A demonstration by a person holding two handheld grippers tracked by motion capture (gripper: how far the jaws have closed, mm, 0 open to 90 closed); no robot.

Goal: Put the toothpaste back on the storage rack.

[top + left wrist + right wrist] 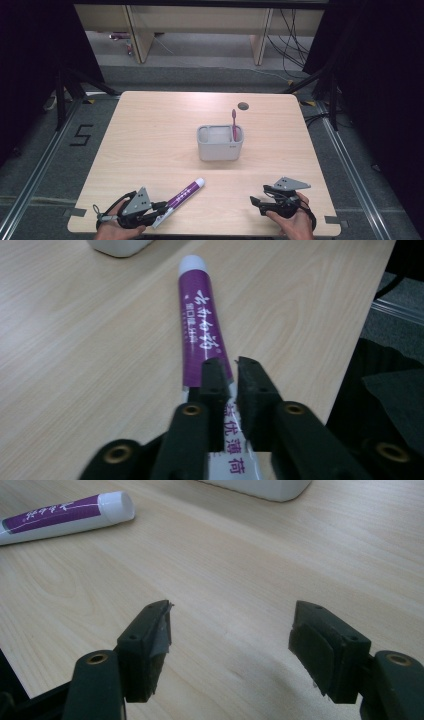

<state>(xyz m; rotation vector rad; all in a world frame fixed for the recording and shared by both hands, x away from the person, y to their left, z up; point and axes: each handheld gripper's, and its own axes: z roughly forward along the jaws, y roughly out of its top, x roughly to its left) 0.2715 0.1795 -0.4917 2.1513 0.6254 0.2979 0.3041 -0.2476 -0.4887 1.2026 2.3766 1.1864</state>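
Bench [150, 130]: light wood top with rounded corners; a small dark round hole [243, 106] sits near the far edge, right of centre.
Holder [220, 143]: grey, rectangular, open-topped, standing upright around the middle of the bench, a little toward the right. Its base shows at the top of both gripper views.
Toothbrush [234, 123]: pink-purple, standing upright in the right end of the holder, its head above the rim.
Toothpaste tube [182, 194]: purple with white lettering and a white cap [199, 182], lying flat near the front edge, left of centre. It runs on a slant, the cap pointing toward the holder and the flat tail toward the front-left corner.
Left gripper [229, 371]: at the front-left corner, held in the person's left hand [116, 231]. Its jaws are nearly pressed together, pinching the tail end of the tube, which passes between them in the left gripper view.
Right gripper [230, 630]: at the front edge toward the right corner, held in the person's right hand [295, 222]. Its jaws are spread wide over bare wood with nothing between them, well apart from the tube and the holder.
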